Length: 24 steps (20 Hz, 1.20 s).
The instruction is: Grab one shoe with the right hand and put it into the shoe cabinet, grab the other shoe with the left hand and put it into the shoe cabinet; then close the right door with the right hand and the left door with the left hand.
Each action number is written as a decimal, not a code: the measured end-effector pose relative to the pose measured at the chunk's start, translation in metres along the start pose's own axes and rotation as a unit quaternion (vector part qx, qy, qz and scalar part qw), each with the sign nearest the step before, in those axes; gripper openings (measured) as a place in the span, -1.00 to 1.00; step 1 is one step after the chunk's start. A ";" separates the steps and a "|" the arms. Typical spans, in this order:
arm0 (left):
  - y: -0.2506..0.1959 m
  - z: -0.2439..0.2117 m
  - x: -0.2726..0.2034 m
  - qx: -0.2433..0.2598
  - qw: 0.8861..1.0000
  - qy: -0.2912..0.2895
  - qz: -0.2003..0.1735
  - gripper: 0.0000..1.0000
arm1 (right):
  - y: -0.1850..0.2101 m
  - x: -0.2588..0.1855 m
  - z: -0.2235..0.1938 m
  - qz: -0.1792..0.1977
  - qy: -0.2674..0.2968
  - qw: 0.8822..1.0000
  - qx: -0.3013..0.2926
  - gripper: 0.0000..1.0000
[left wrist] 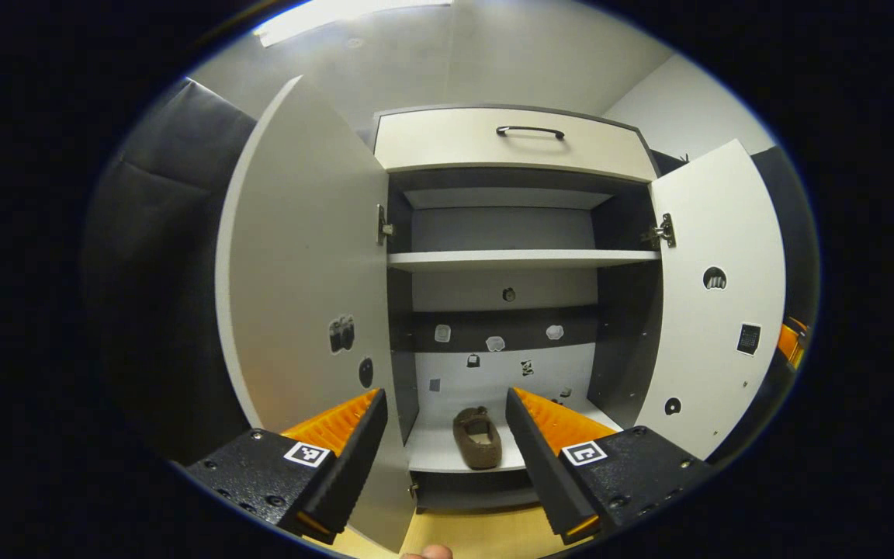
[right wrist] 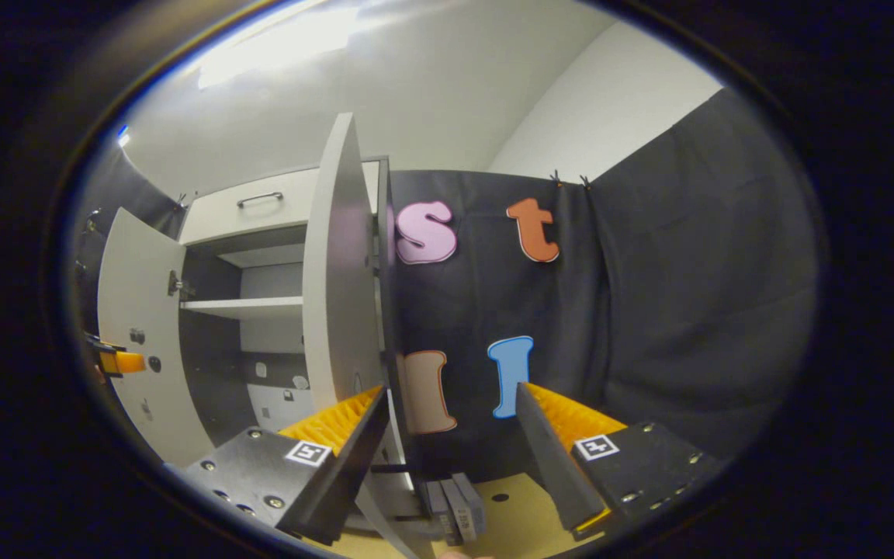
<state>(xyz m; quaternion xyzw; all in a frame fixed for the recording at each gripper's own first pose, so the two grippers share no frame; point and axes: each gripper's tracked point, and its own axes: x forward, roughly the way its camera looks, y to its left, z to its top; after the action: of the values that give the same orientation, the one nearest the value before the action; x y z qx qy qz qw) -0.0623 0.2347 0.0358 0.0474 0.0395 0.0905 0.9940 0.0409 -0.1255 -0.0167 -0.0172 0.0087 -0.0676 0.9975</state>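
— Two doors are standing open on the shoe cabinet (left wrist: 509, 233): in the left gripper view the left door (left wrist: 299, 264) is swinging out on one side and the right door (left wrist: 715, 303) on the other.

— And the shoes?

— One brown shoe (left wrist: 477, 438) is lying on the bottom shelf (left wrist: 435, 454), toe pointing toward the back wall. It is sitting between the fingers as the camera sees it, but well beyond them, touching neither. Whether a second shoe is in there, I cannot tell.

— How is the left gripper (left wrist: 447, 404) standing?

— Its fingers are spread wide, holding nothing, pointing straight into the cabinet.

— And the right one?

— The right gripper (right wrist: 451, 400) is also gaping wide and gripping nothing. In the right gripper view the right door (right wrist: 342, 264) is showing edge-on, its outer edge falling just between the two fingers. The left door (right wrist: 136, 326) is showing farther off, with the middle shelf (right wrist: 241, 307) between them.

— Anything above?

— A drawer (left wrist: 509, 140) with a dark handle (left wrist: 530, 131) is sitting shut on top.
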 end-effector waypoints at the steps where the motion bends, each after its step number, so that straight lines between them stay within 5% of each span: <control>1: 0.001 0.002 -0.003 -0.001 1.000 -0.004 0.002 0.87 | 0.000 0.000 0.000 0.000 0.000 1.000 0.001 0.86; 12: 0.013 0.010 -0.021 -0.015 1.000 -0.016 0.014 0.87 | 0.023 -0.006 0.002 0.032 0.007 0.999 -0.003 0.96; 15: 0.023 0.015 -0.031 -0.016 0.999 -0.021 0.030 0.90 | 0.041 -0.005 -0.002 0.062 0.017 0.998 0.007 0.86; 17: 0.033 0.017 -0.039 -0.016 0.999 -0.023 0.041 0.87 | 0.056 -0.004 -0.005 0.084 0.022 0.996 0.012 1.00; 24: 0.047 0.014 -0.053 -0.014 0.997 -0.022 0.070 0.87 | 0.101 -0.003 -0.013 0.138 0.031 0.990 0.018 0.95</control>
<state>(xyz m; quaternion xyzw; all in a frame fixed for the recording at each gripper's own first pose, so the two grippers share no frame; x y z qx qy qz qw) -0.1210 0.2699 0.0581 0.0385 0.0134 0.1596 0.9863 0.0511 -0.0253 -0.0328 0.0047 0.0407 0.0703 0.9967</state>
